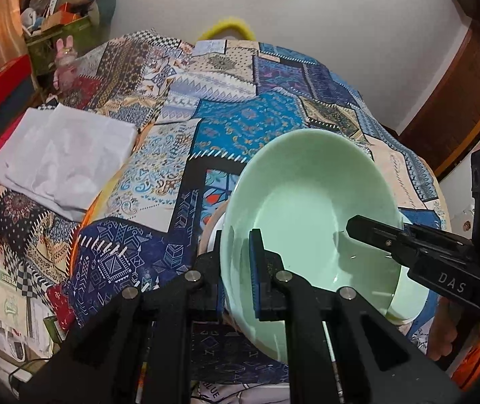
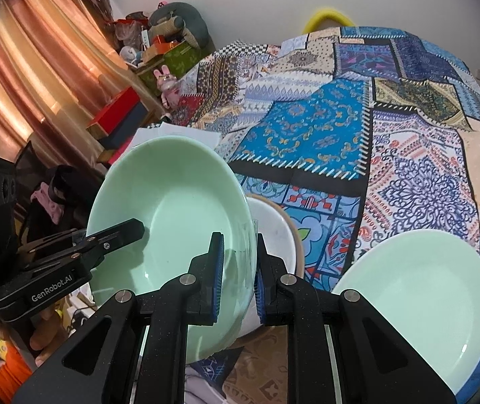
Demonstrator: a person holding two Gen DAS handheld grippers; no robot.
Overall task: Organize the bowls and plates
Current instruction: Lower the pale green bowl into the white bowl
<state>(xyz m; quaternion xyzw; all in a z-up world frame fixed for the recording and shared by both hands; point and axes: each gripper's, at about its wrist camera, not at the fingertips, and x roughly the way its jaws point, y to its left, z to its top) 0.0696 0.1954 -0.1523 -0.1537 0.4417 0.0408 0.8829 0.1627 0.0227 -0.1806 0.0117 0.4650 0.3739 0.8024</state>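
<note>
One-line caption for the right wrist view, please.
Both grippers, right and left, clamp opposite rims of a green bowl above a white dish; a green plate lies alongside.

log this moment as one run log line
left gripper: shut on green bowl rim | right gripper: shut on opposite rim | bowl: tilted above white bowl | green plate: on table

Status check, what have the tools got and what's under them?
Left tool and right tool both shut on green bowl rim. White bowl below it. Green plate to its right.
</note>
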